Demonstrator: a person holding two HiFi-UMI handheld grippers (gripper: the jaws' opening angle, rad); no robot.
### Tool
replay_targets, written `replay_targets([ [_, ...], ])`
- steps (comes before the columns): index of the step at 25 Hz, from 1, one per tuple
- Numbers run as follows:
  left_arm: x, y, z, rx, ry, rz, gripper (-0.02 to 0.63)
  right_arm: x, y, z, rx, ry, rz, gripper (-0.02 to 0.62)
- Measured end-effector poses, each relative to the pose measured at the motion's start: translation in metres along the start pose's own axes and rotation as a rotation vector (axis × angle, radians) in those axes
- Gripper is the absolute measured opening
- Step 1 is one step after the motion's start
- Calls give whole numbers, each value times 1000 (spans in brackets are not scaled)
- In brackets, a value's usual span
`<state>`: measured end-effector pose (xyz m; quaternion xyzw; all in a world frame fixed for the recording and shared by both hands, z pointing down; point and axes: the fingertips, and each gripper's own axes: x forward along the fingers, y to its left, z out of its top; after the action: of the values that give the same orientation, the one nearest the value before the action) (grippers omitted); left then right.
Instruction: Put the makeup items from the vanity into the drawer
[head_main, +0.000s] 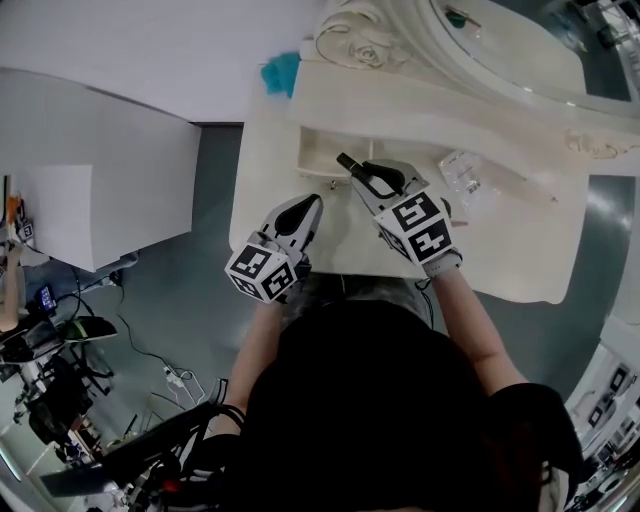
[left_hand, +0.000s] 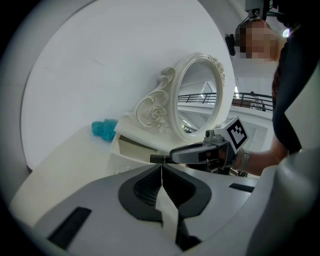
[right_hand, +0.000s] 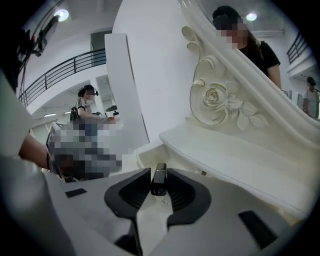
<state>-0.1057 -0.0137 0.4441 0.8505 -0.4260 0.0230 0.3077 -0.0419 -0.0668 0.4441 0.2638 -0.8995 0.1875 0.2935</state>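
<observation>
My right gripper (head_main: 358, 172) is shut on a slim black makeup tube (head_main: 347, 161), which sticks out past the jaws over the open drawer (head_main: 303, 158) of the white vanity (head_main: 262, 215). In the right gripper view the tube (right_hand: 159, 179) stands pinched between the black pads, pointing at the drawer (right_hand: 150, 152). My left gripper (head_main: 312, 203) hovers over the vanity's front, left of the right one, shut with nothing in it. The left gripper view has its jaws (left_hand: 161, 167) pressed together, with the right gripper (left_hand: 192, 154) and tube (left_hand: 159, 158) just beyond.
A clear plastic item (head_main: 462, 172) lies on the vanity top to the right. A teal object (head_main: 281, 72) sits at the back left corner. The ornate oval mirror (head_main: 500, 40) rises behind the drawer. A white cabinet (head_main: 100, 180) stands to the left.
</observation>
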Motion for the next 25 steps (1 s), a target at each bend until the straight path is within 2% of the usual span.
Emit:
replay_targets([
  [7, -2, 18, 23, 28, -5, -17, 17, 13, -5, 3, 17, 57, -48, 109],
  [14, -6, 27, 21, 9, 1, -29, 17, 28, -10, 1, 15, 121, -66, 109],
  [25, -13, 37, 20, -2, -3, -30, 17, 32, -14, -2, 37, 132, -101, 110],
])
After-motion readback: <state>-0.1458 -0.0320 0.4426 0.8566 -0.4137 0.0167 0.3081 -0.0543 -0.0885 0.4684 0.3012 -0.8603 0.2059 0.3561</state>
